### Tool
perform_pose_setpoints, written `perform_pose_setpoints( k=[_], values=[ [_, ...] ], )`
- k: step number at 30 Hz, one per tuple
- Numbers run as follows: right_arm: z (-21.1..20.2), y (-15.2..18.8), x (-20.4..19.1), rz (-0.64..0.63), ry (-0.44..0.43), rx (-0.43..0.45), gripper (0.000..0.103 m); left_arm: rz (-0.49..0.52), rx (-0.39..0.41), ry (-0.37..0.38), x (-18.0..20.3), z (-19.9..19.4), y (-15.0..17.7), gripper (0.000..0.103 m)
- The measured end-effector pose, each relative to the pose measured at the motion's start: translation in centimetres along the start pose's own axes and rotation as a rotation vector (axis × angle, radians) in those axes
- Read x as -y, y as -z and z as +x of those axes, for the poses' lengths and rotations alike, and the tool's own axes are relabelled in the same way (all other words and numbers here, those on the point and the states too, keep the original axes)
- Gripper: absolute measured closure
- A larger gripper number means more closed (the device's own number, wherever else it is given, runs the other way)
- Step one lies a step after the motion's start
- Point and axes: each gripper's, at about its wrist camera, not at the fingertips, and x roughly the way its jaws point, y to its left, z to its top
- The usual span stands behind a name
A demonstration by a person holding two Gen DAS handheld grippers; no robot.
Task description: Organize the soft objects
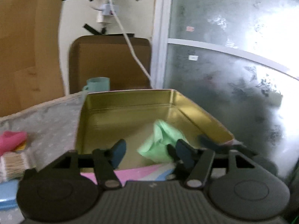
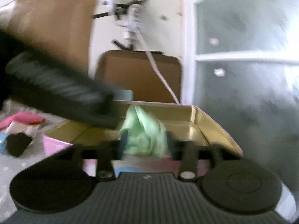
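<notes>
In the gold tin (image 1: 129, 100), 1 green cloth (image 1: 160, 140) lies loose between the left gripper's (image 1: 149, 153) parted jaws; only the right view shows the right gripper (image 2: 146, 141) straddling it, grip uncertain.

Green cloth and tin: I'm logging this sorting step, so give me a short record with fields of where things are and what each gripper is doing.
tin: gold inside, open, pink outside
green cloth: crumpled, inside the tin near its front
left gripper: open, fingers over the tin, cloth beside the right-hand finger
right gripper: cloth between its fingers; blur hides whether they press it
pink cloth: on the table, left of the tin
cup: teal, behind the tin
</notes>
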Motion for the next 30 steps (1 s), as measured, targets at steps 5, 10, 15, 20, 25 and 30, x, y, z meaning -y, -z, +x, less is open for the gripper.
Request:
perform_pose_setpoints(
  k=[5, 10, 15, 20, 25, 30],
  values=[
    [-2.6, 0.6, -0.4, 0.028, -0.018, 0.073, 0.032, -0.035, 0.058, -0.094, -4.3, -4.8, 3.0, 0.017],
    [-4.6, -0.1, -5.2, -0.032, -0.24, 0.059, 0.032, -0.131, 0.007, -0.301, -11.1, -8.9, 8.5, 0.017],
    [-2.2, 0.0, -12.7, -0.159, -0.525, -0.152, 0.033, -0.263, -0.055, -0.442, -16.6, -10.4, 12.7, 0.02],
    [1.4, 0.0, -17.1, -0.182, -0.558, -0.256, 0.034, -0.283, -0.008, -0.423, -17.2, -11.4, 13.7, 0.019],
    [4.7, -0.9, -17.6, -0.04, -0.586, -0.373, 0.04, -0.287, 0.008, -0.387, -17.1, -10.7, 13.3, 0.019],
    [5.6, -0.5, -17.4, 0.051, -0.611, -0.453, 0.08, -0.316, 0.023, -0.367, -17.6, -11.0, 13.5, 0.019]
  ],
)
